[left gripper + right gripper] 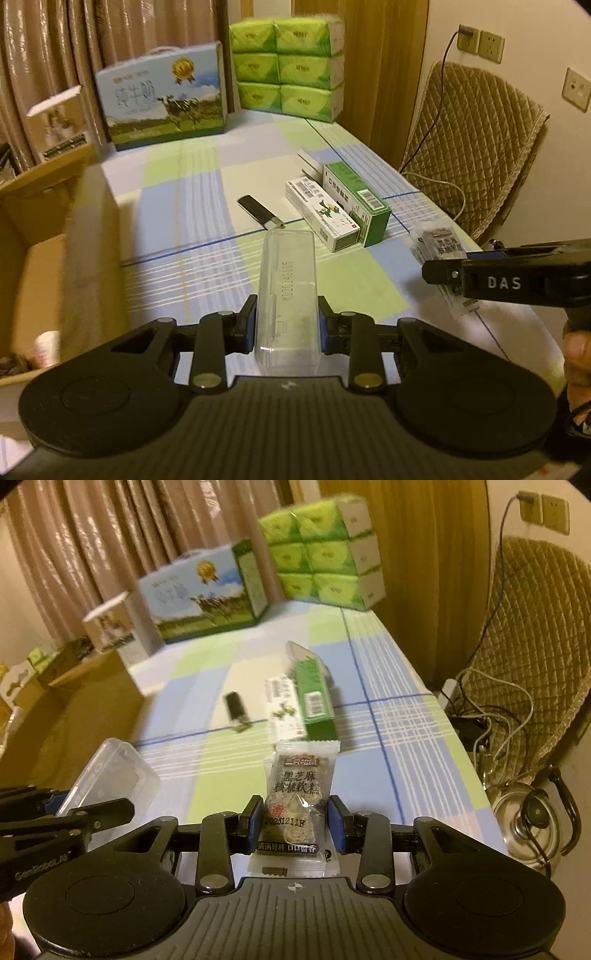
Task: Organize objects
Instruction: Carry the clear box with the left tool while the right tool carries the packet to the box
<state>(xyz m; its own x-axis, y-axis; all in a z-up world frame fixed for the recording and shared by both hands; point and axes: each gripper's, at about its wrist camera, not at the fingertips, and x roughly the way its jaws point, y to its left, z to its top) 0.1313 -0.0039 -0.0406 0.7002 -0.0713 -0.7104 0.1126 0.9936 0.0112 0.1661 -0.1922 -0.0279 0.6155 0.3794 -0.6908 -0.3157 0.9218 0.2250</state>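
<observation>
Both tools are loaded, so the sorting looks partway through, as a judgement. The left hand-held gripper [287,325] is clamped on a clear plastic case [287,291], held above the counter [192,199] with its long axis pointing away from the camera. The right hand-held gripper [295,821] pinches a dark snack packet [298,797] upright between its blue pads, also off the surface. An open cardboard box [33,266] stands at the left edge of the counter with a small cup [46,347] inside; it seems the likely destination, though that cannot be confirmed. Still lying on the checked cloth are 1 black lighter-like stick [260,212], 1 white carton [321,212] and 1 green carton [358,199] touching side by side, with another pale box [308,158] just behind them. At the back stand a milk gift box [164,98] and stacked green tissue packs [288,68]. The 2 grippers sit close together, so they could bump on the way to the box.
</observation>
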